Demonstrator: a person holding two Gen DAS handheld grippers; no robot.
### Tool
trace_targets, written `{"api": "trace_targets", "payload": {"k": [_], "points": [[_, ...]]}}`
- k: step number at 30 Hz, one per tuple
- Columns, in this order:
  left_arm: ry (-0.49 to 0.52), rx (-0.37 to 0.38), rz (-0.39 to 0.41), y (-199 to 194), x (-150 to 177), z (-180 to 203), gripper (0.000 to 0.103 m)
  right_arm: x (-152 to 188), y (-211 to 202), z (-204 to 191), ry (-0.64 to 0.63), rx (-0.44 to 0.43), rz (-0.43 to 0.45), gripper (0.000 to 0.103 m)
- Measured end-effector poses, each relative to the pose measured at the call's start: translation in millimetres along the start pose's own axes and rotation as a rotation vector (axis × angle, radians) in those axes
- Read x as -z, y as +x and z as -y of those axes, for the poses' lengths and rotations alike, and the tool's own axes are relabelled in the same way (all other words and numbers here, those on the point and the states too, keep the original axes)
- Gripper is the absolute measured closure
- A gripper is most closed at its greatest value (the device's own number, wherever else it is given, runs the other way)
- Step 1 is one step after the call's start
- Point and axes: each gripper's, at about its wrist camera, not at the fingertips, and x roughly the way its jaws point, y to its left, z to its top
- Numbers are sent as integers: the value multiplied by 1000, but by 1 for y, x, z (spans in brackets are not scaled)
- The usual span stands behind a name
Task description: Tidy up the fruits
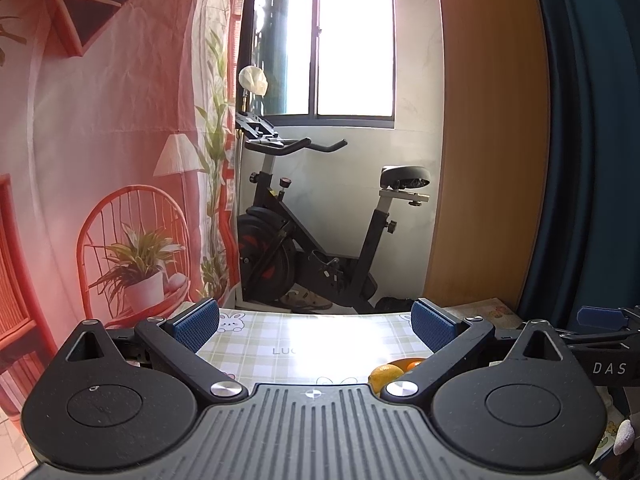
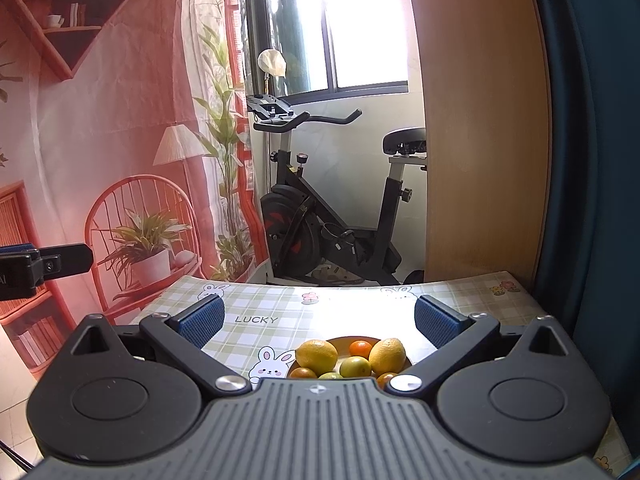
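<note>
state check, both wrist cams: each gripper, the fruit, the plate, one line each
left gripper: open, empty, above the table.
right gripper: open, empty, above the plate.
plate: on the checked tablecloth, holding fruit.
left lemon: on the plate, untouched.
right lemon: on the plate, untouched.
tangerine: at the plate's far side, untouched.
green-yellow fruit: mid-plate, between the lemons.

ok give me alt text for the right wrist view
A plate of lemons and small oranges sits on a green-checked tablecloth with bunny prints, just ahead of the open, empty right tongs. Beyond the table are an exercise bike, a bright window and a red-tinted printed backdrop; the left tongs poke in at the left edge.
</note>
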Motion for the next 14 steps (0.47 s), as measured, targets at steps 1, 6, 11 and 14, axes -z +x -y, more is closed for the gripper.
{"api": "trace_targets", "payload": {"k": [1, 6, 11, 14], "points": [[0, 0, 0, 0, 0, 0, 0, 0, 0, 0, 0, 0, 0, 0], [-1, 1, 4, -1, 0, 1, 0, -1, 0, -1, -2, -1, 1, 0], [-5, 0, 3, -2, 1, 2, 0, 0, -1, -1, -1, -1, 1, 0], [-10, -2, 0, -2, 1, 2, 0, -1, -1, -1, -2, 0, 1, 0]]}}
